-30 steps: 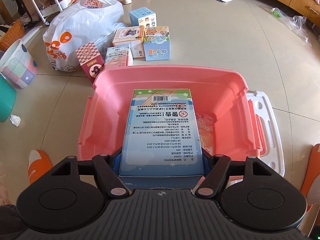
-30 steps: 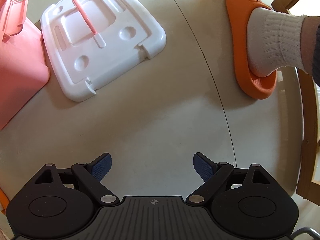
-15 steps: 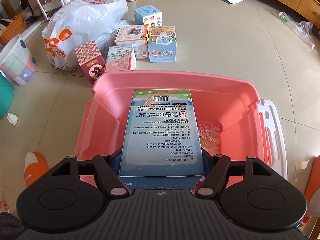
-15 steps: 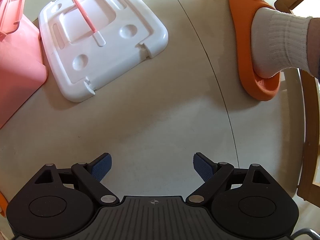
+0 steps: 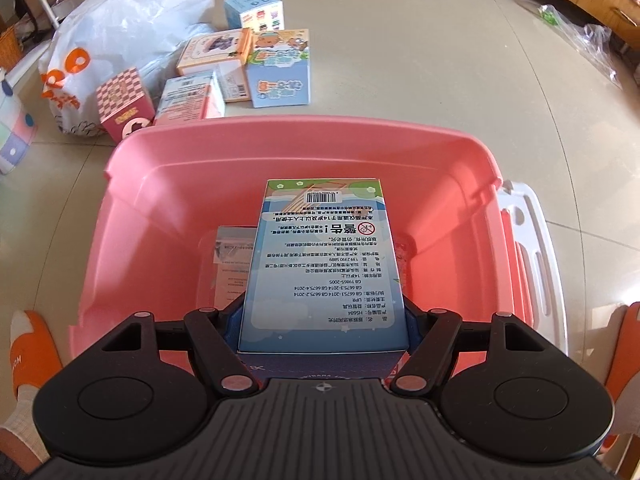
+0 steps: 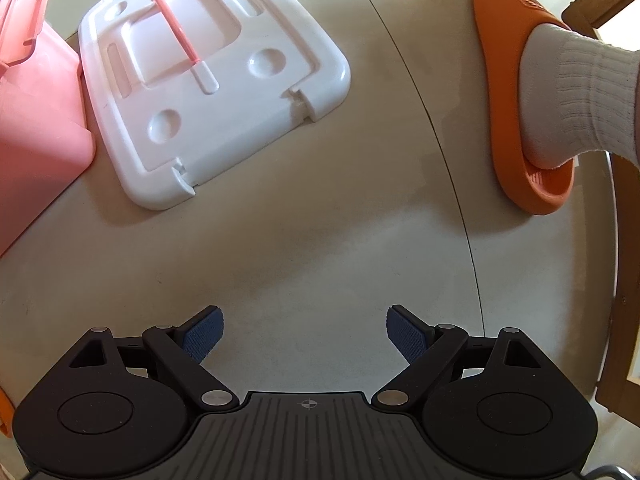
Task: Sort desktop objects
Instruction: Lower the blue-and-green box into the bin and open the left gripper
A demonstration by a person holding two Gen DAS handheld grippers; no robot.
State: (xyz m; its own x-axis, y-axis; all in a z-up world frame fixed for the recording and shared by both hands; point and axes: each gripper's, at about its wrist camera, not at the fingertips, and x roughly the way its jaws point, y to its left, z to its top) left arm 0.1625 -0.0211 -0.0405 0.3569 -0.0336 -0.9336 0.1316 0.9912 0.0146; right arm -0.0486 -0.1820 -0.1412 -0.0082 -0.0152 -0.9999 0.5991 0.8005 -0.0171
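Note:
My left gripper (image 5: 324, 320) is shut on a blue box (image 5: 324, 272) with printed text and a barcode, and holds it inside the mouth of the pink bin (image 5: 304, 136). Flat packets lie on the bin's bottom: a pale one (image 5: 232, 256) to the box's left and a pink one (image 5: 402, 264) at its right edge. My right gripper (image 6: 302, 332) is open and empty over bare floor, with the bin's corner (image 6: 36, 120) at the far left.
Several small boxes (image 5: 276, 68) and a white shopping bag (image 5: 120, 28) lie on the floor beyond the bin. The bin's white lid (image 6: 208, 80) lies right of it. Feet in orange slippers (image 6: 524, 100) stand at both sides, and a wooden chair leg (image 6: 624, 280) at right.
The left gripper has moved forward and down with the blue box, so the bin fills more of the view. The right gripper has barely moved.

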